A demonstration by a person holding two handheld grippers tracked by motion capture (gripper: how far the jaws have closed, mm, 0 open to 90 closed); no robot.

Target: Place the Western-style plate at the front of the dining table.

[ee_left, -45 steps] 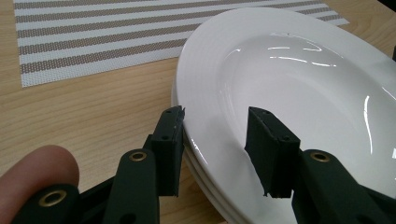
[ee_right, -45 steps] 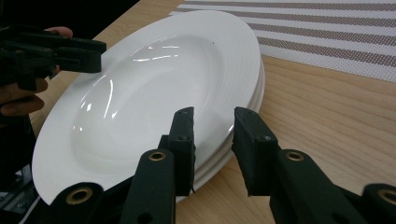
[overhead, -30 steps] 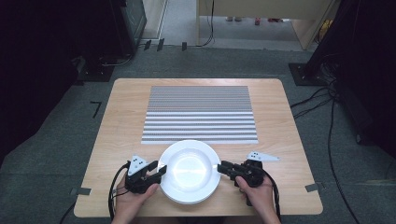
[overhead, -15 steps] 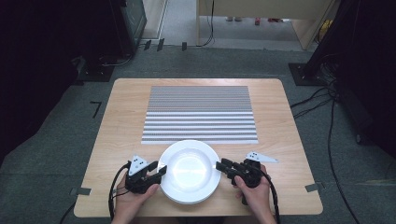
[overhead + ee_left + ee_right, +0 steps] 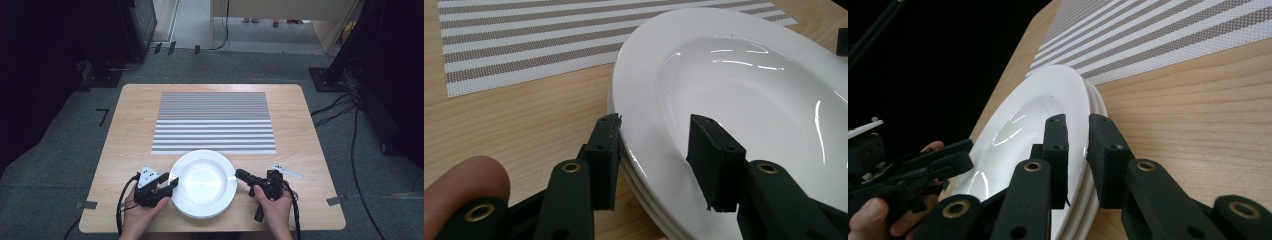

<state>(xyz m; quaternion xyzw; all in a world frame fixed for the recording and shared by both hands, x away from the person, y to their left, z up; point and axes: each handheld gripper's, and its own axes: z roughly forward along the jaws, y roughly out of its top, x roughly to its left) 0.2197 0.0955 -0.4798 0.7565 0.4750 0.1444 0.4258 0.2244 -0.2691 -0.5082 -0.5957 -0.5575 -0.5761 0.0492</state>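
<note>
The left gripper (image 5: 171,184) sits at the left rim of the plates (image 5: 204,183), a stack of white ones on the near part of the table (image 5: 130,130). In the left gripper view its jaws stand apart, one outside the rim and one over the top plate's well (image 5: 734,90), so they straddle the rim without clamping it yet.

The plates lie between the two grippers, with the striped mat (image 5: 214,122) just beyond them and bare.

The right gripper (image 5: 241,175) is at the right rim. In the right gripper view its jaws stand close together with the top plate's edge (image 5: 1075,100) running in between them; they look nearly closed on it, though I cannot tell whether they actually pinch it.

By my reading the work is at its start: both grippers are placed for a grasp, the top plate is not lifted, and the lift and the move, probably onto the mat, are left to do.

No brand, label or writing can be read on the plates, mat or grippers.
</note>
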